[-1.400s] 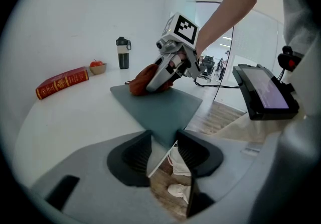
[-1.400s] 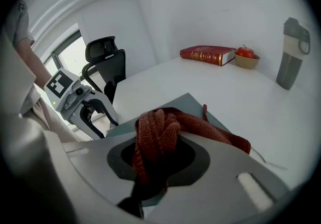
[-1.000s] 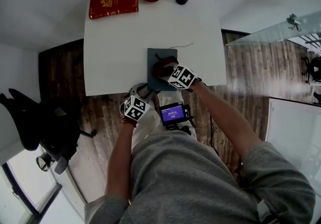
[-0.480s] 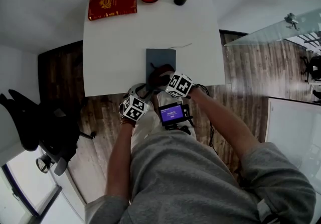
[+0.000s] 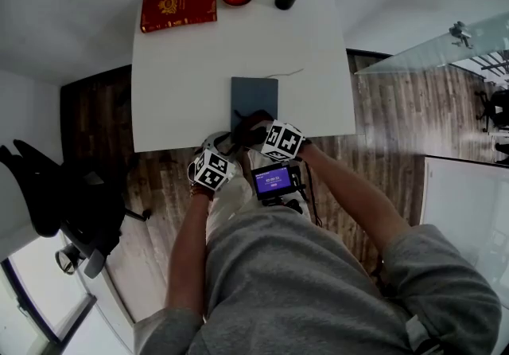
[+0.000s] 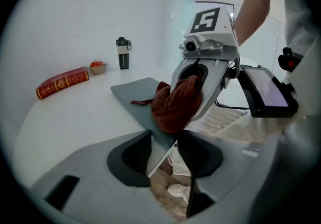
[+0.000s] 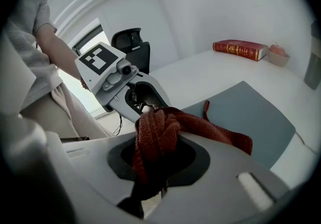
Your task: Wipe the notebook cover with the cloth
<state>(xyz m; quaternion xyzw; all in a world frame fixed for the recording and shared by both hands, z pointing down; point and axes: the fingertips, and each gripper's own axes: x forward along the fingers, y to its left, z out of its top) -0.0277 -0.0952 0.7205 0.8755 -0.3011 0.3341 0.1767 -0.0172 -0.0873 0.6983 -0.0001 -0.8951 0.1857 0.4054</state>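
The right gripper (image 7: 158, 160) is clamping its fingers on the bunched red-brown cloth (image 7: 168, 122) and pressing it onto the near end of the grey notebook (image 5: 254, 95), which is lying at the front edge of the white worktop (image 5: 183, 67). The left gripper (image 6: 163, 153) is waiting with its fingers wide, the notebook's near corner reaching between them without either pad visibly pressing on it. The wiping is apparently under way, though nothing is showing how much of the cover is already clean.
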